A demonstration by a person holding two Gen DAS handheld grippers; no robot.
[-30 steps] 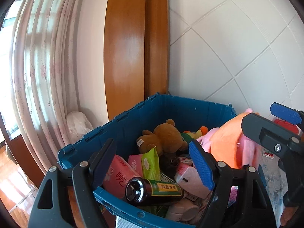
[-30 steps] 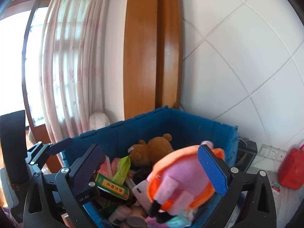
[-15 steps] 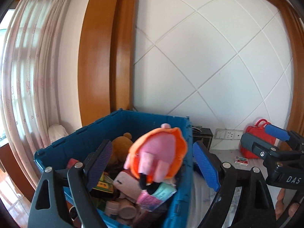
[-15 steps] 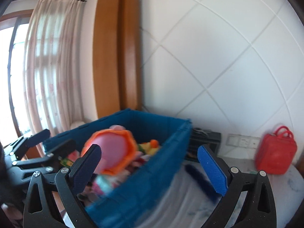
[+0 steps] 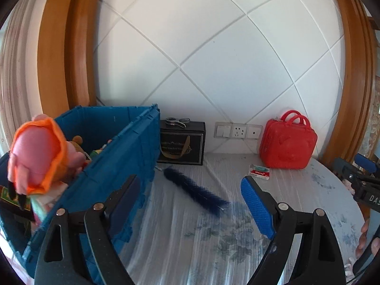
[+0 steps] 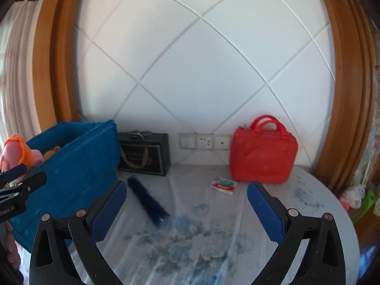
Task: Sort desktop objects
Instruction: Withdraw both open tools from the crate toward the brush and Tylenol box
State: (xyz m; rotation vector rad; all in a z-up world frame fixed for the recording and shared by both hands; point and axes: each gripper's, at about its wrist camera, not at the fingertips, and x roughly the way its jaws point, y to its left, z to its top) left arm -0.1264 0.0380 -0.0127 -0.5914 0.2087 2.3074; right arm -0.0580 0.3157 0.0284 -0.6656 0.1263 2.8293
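I count one blue crate (image 5: pixel 133 156), one blue brush (image 5: pixel 194 191), one red case (image 5: pixel 287 143), one black box (image 5: pixel 181 146), one small packet (image 5: pixel 259 171).

Both wrist views look slightly down along their fingers across the bench (image 5: pixel 296 190) toward the wall, sharing the red case (image 5: pixel 288 142), the blue crate (image 6: pixel 71 156) and the dark blue brush (image 6: pixel 147 199).

White diamond-panelled wall (image 5: pixel 213 54), wooden frame (image 5: pixel 59 54) at either side; triple wall socket (image 5: pixel 238 130) set at the wall's foot.
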